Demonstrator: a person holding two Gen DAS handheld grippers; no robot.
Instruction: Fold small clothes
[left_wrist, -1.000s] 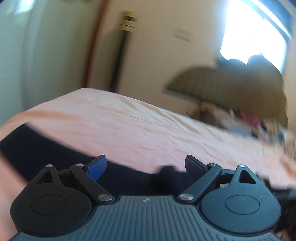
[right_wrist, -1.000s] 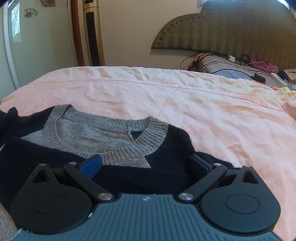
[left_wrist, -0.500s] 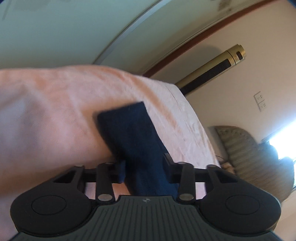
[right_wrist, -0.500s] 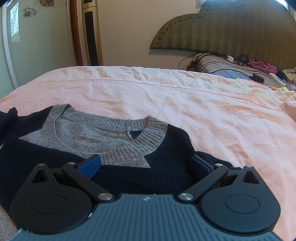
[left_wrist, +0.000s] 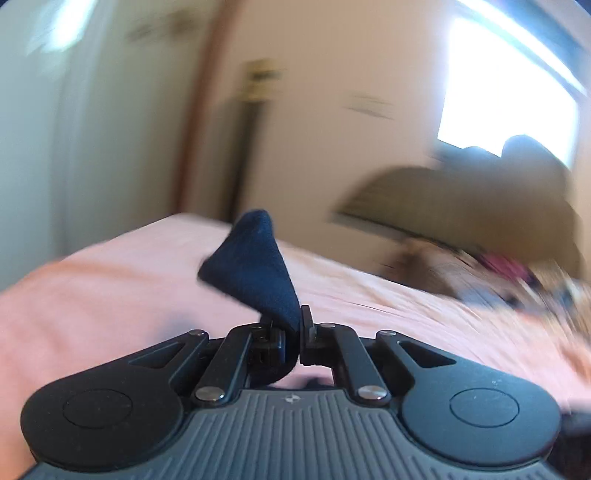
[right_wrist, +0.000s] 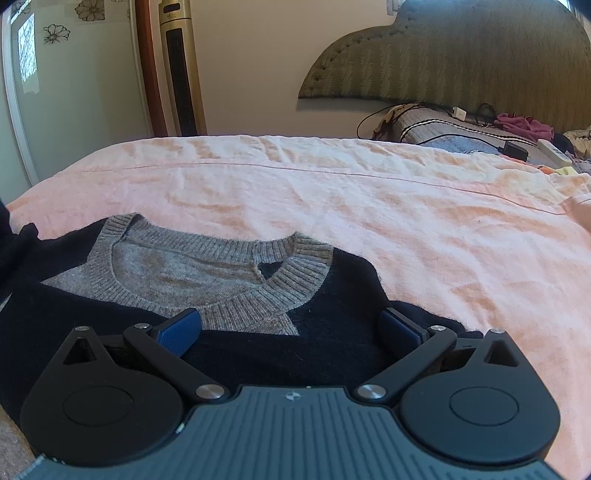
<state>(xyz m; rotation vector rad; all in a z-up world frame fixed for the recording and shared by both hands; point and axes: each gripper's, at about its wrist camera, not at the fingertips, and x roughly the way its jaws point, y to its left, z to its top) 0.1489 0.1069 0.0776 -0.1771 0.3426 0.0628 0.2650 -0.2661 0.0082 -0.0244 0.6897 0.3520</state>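
Observation:
A small navy sweater (right_wrist: 343, 291) with a grey ribbed collar and grey chest patch lies flat on the pink bedsheet (right_wrist: 406, 221) in the right wrist view. My right gripper (right_wrist: 291, 328) hovers open just above its chest, blue pads spread wide, nothing between them. In the blurred left wrist view my left gripper (left_wrist: 295, 326) is shut on a navy sleeve end (left_wrist: 255, 266), which sticks up in a fold above the pink sheet (left_wrist: 110, 288). The lifted sleeve shows as a dark shape (right_wrist: 14, 243) at the left edge of the right wrist view.
A padded olive headboard (right_wrist: 461, 55) stands at the back right, with a striped pillow, cables, a charger (right_wrist: 515, 150) and a pink cloth (right_wrist: 524, 123) below it. A gold tower fan (right_wrist: 183, 70) and a brown door frame stand by the far wall.
My left gripper closed onto the navy sleeve and swung with it, lifting the cloth off the sheet. The right gripper and the sweater body stayed still.

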